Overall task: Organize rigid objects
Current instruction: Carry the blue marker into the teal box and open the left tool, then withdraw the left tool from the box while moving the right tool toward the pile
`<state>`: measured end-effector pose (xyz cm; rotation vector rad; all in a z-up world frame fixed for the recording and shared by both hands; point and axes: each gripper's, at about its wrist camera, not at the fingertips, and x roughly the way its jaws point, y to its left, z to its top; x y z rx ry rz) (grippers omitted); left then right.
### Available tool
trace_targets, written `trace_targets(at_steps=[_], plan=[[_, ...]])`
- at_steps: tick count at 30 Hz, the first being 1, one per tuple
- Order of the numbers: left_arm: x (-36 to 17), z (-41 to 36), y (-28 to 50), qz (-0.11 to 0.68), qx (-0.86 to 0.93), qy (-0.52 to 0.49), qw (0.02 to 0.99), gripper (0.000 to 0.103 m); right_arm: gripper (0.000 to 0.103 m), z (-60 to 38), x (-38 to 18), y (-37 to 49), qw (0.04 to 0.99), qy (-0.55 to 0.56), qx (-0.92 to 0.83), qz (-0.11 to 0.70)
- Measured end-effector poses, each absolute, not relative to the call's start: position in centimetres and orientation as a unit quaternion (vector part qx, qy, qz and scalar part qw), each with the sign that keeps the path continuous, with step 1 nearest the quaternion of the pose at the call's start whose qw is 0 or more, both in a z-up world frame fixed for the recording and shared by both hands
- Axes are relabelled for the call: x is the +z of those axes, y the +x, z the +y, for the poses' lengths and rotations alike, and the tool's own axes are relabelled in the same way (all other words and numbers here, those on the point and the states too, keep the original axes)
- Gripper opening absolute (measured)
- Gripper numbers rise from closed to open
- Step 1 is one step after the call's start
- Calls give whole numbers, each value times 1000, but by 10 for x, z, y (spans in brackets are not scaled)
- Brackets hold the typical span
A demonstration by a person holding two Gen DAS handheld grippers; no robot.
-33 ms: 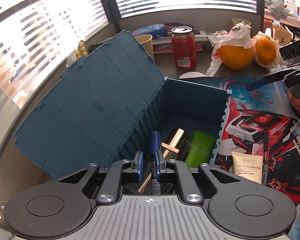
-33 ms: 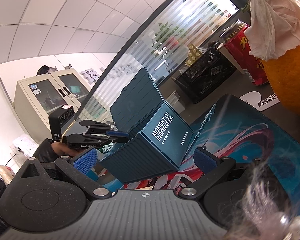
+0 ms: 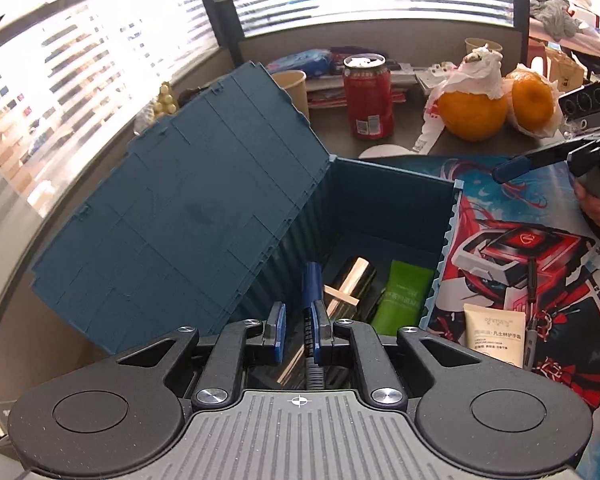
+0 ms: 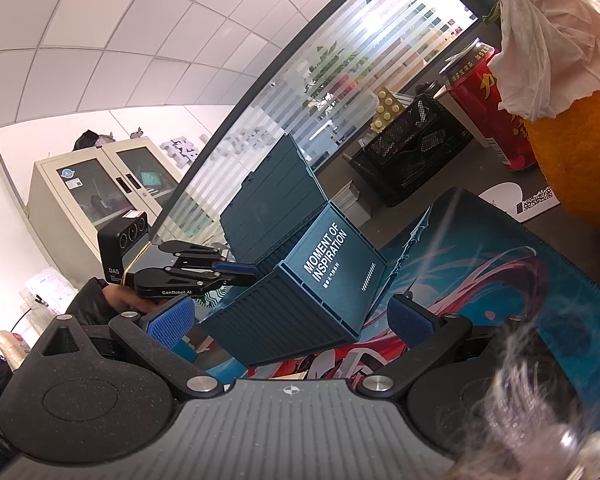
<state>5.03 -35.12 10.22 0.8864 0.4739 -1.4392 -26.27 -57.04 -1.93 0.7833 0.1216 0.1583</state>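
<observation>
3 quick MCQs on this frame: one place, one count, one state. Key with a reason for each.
1. Where is the green tube?
A. Inside the teal box
B. On the printed mat
C. Beside the red can

2. How many oranges sit at the back of the desk?
A. One
B. Two
C. Four

3. How is the box's lid?
A. Shut flat
B. Open, tilted back
C. Taken off, lying on the mat

Key:
1 A, it lies on the box floor next to a shiny gold cylinder.
2 B, a larger one under crumpled paper and a second one beside it.
3 B, it leans back from the rim and the inside is exposed.
</observation>
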Motion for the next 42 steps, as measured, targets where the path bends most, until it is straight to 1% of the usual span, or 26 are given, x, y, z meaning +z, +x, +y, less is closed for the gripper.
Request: trace_targets(at_steps=[1, 7, 8, 9, 10, 11, 12, 13, 17, 18, 19, 23, 26, 28, 31, 34, 37, 42], plan=[[105, -349, 50, 205, -631, 384, 642, 16, 103, -570, -19, -263, 920, 381, 77, 59], [129, -319, 31, 186, -637, 339, 667, 18, 103, -569, -20, -263, 921, 379, 70, 62], [133, -311, 27, 183, -634, 326, 677, 21, 103, -569, -20, -262, 921, 379, 69, 63], [136, -302, 23, 181, -630, 309, 689, 30, 103, -568, -20, -262, 921, 378, 67, 64], [138, -292, 19, 181, -626, 289, 701, 43, 103, -568, -20, -262, 921, 378, 66, 65], [138, -280, 14, 182, -621, 267, 714, 53, 103, -568, -20, -262, 921, 379, 65, 66], [138, -271, 10, 183, -615, 250, 725, 71, 103, -568, -20, -262, 921, 379, 64, 67], [136, -259, 5, 184, -611, 233, 734, 80, 103, -569, -20, -262, 921, 380, 63, 68], [122, -216, -16, 198, -593, 182, 759, 86, 103, -569, -20, -259, 920, 379, 60, 80], [117, -205, -20, 203, -583, 169, 768, 92, 103, -568, -20, -258, 920, 377, 60, 85], [112, -194, -24, 211, -572, 155, 777, 95, 103, -567, -19, -256, 922, 372, 58, 93], [93, -158, -28, 236, -527, 111, 809, 97, 103, -551, -13, -246, 933, 328, 67, 133], [81, -134, -23, 247, -487, 89, 833, 99, 103, -524, -5, -238, 946, 265, 101, 160], [75, -119, -20, 253, -473, 66, 841, 100, 103, -496, 1, -229, 951, 203, 128, 193], [66, -103, -14, 262, -459, 28, 849, 100, 103, -444, 8, -218, 959, 66, 142, 235], [57, -96, -9, 269, -443, 9, 855, 102, 103, -416, 7, -212, 953, -13, 162, 254], [47, -90, -3, 280, -424, 4, 861, 102, 103, -409, 4, -206, 949, -24, 159, 272], [33, -78, 4, 297, -409, -19, 862, 102, 103, -406, 1, -198, 943, -7, 156, 294]])
